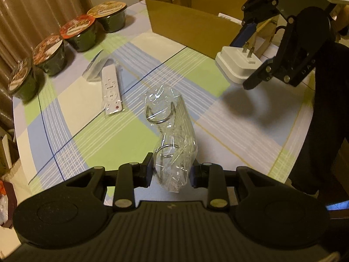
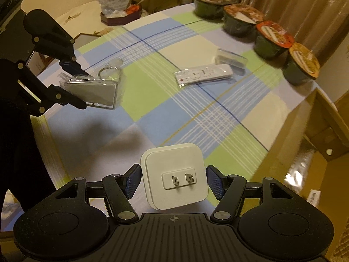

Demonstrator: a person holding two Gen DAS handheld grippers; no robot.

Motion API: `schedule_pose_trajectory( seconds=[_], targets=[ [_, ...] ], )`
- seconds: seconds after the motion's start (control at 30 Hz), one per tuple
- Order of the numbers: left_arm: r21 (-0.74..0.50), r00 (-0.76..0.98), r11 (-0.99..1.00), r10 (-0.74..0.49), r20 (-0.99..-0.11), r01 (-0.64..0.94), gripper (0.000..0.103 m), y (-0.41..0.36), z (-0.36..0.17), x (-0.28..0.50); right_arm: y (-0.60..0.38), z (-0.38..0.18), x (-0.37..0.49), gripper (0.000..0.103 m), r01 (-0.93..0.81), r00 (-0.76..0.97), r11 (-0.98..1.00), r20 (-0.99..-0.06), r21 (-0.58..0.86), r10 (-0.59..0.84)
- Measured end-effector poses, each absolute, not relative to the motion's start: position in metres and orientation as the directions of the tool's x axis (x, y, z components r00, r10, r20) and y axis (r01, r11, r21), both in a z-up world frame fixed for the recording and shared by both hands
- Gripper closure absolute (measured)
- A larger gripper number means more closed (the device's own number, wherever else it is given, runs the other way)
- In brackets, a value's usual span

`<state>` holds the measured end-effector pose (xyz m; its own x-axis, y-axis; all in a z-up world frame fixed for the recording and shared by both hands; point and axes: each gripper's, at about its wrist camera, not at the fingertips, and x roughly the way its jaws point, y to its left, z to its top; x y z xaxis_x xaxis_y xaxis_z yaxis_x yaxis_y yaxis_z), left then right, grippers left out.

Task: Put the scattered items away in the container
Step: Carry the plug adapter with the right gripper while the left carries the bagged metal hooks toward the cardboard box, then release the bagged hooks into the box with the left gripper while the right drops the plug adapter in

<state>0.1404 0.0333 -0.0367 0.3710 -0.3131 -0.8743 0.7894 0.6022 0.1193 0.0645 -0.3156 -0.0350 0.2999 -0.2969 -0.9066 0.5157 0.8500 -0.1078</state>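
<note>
Left gripper [image 1: 171,171] fingers clamped on plastic-wrapped packet [image 1: 172,139], lower centre, lifted off counter [image 1: 98,131]; right gripper [image 2: 173,181] fingers pinching white plug [image 2: 174,176]; both held clear, presumably for cardboard box [image 1: 187,21], upper centre

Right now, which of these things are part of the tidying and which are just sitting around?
Part of the job:
- white plug adapter, held in right gripper
- plastic-wrapped metal item, held in left gripper
- white remote
- clear plastic case
- cardboard box

Probably just lying about:
- four noodle bowls
- checked tablecloth
</note>
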Motion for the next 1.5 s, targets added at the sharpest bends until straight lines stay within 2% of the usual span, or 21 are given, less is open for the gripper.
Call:
schedule_pose_trajectory(
  seconds=[0.43, 0.93, 1.5],
  targets=[
    [0.151, 0.373, 0.530, -0.341, -0.863, 0.834, 0.077, -0.023, -0.008, 0.135, -0.320, 0.006, 0.012, 0.036, 0.560, 0.297, 0.812, -0.876, -0.162, -0.380],
    [0.149, 0.352, 0.426, -0.449, -0.822, 0.892, 0.076, -0.114, 0.033, 0.151, -0.356, 0.050, -0.078, 0.036, 0.647, 0.214, 0.722, -0.851, -0.244, -0.480],
    [0.090, 0.279, 0.357, -0.526, -0.803, 0.930, 0.077, -0.218, 0.026, 0.174, -0.395, 0.042, -0.132, 0.036, 0.672, 0.158, 0.693, -0.864, -0.261, -0.479]
  ],
)
